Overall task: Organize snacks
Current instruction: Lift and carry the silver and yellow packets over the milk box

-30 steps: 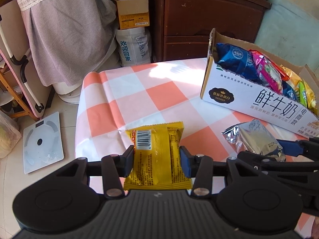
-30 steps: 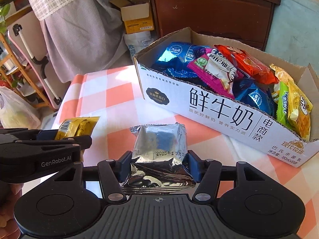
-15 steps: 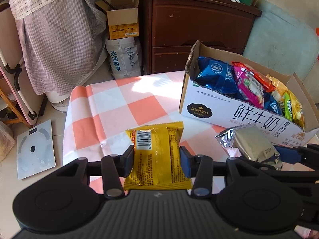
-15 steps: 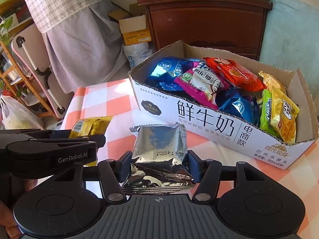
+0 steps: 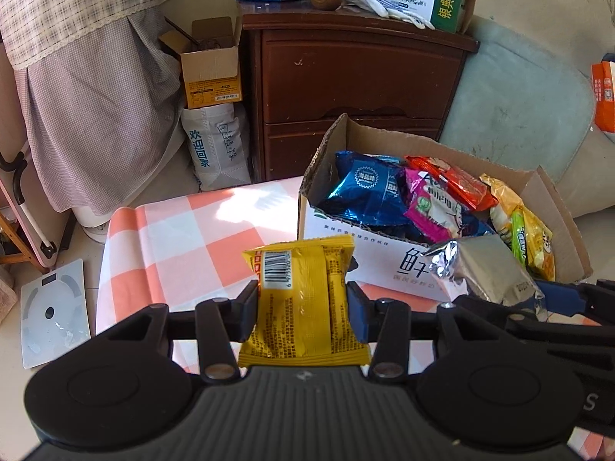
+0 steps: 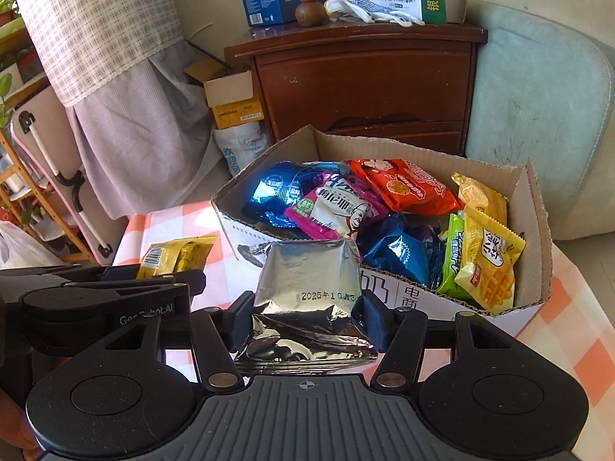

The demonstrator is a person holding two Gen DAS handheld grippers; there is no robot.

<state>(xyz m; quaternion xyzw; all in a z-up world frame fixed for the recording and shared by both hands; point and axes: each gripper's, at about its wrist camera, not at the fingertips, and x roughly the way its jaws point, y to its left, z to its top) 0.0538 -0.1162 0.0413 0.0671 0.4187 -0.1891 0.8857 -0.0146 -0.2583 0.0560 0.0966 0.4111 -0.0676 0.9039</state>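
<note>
Your left gripper (image 5: 301,301) pinching the yellow packet (image 5: 303,299) and right gripper (image 6: 305,317) pinching the silver packet (image 6: 307,299) have risen toward the box (image 6: 534,207), ready to drop.

Bright daylight, sharp throughout; sunlit patch glaring white on the checked tablecloth (image 5: 238,211); hard glints off the silver packet (image 6: 307,288); strong fisheye bending at the edges, corners blacked out; dresser (image 5: 357,77) in softer shade.
</note>
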